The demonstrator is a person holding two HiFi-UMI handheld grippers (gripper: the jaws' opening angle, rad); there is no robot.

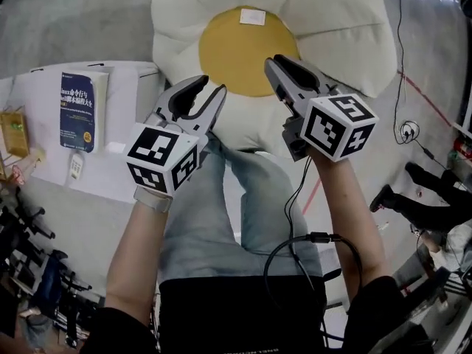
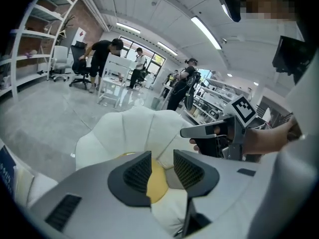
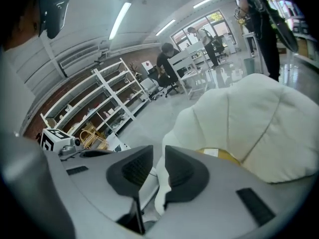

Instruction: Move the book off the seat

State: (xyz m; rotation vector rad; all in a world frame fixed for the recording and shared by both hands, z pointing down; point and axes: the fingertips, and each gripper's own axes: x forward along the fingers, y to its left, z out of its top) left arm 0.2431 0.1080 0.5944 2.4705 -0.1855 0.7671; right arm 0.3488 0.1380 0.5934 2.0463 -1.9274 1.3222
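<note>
The blue-covered book (image 1: 82,110) lies flat on a white table (image 1: 125,179) to the left of the seat. The seat (image 1: 332,21) is a flower-shaped cushion with white petals and a yellow middle (image 1: 236,57), and no book is on it. My left gripper (image 1: 209,88) (image 2: 162,166) hangs in the air before the seat's near left edge, jaws apart with nothing between them. My right gripper (image 1: 276,61) (image 3: 159,163) hovers over the yellow middle's near right side. Its jaws leave only a narrow gap, which holds nothing.
A small white card (image 1: 252,16) lies on the yellow middle. On the table are a white remote-like piece (image 1: 76,167) and a yellow box (image 1: 13,133). A person's shoes (image 1: 413,190) and a cable (image 1: 405,131) are on the floor at the right. Shelves and people stand farther off.
</note>
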